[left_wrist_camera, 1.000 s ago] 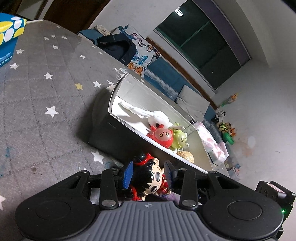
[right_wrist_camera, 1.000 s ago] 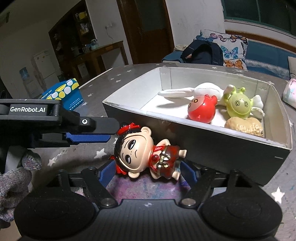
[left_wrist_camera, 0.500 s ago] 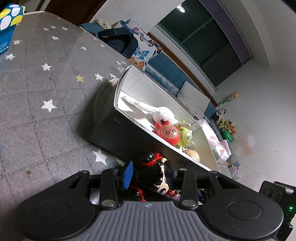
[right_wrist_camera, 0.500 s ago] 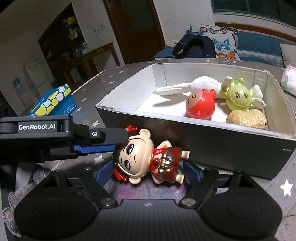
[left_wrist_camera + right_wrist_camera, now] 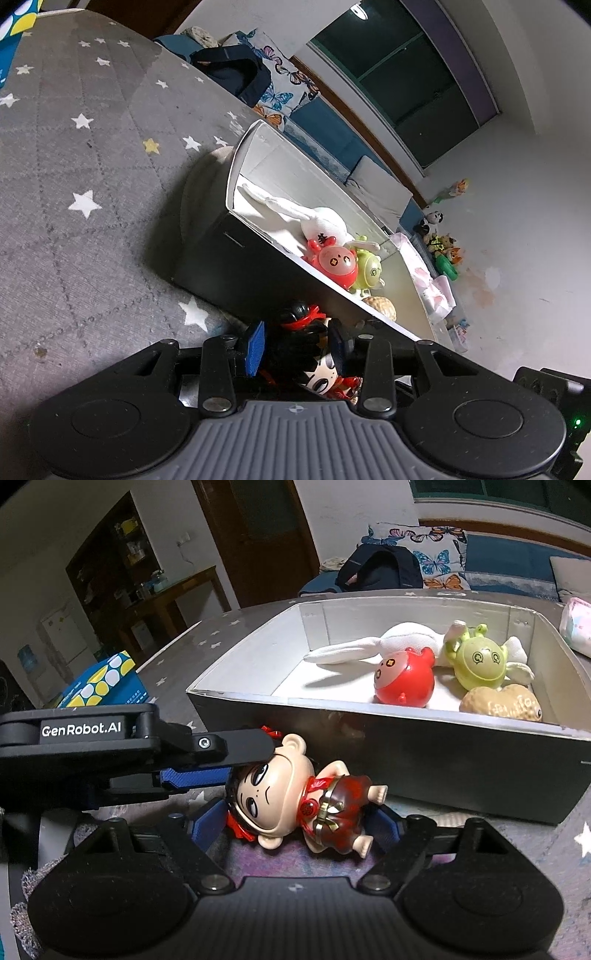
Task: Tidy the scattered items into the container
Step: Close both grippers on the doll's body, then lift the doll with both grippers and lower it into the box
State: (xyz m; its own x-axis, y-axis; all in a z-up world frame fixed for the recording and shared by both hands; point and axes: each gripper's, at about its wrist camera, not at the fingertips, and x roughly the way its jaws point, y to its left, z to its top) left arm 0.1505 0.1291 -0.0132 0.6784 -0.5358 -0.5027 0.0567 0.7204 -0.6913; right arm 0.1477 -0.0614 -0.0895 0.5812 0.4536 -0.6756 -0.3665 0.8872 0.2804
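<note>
A doll [image 5: 295,797] with black hair and a red dress lies on the grey star cloth in front of the box [image 5: 443,753]. My left gripper [image 5: 295,341] has its blue pads on both sides of the doll's head [image 5: 303,339]; it also shows in the right wrist view [image 5: 229,768]. My right gripper [image 5: 295,823] is open, its fingers wide on either side of the doll. The box holds a white rabbit plush [image 5: 388,642], a red round toy [image 5: 404,679], a green toy [image 5: 480,661] and a peanut toy [image 5: 502,703].
A blue and yellow tissue box [image 5: 107,683] stands at the left on the table. A pink pack [image 5: 576,631] lies beyond the box's right end. A sofa with a dark bag [image 5: 380,568] and butterfly cushions is behind the table.
My left gripper has closed in on the doll's head and now grips it. The doll has tilted and sits slightly nearer my right gripper.
</note>
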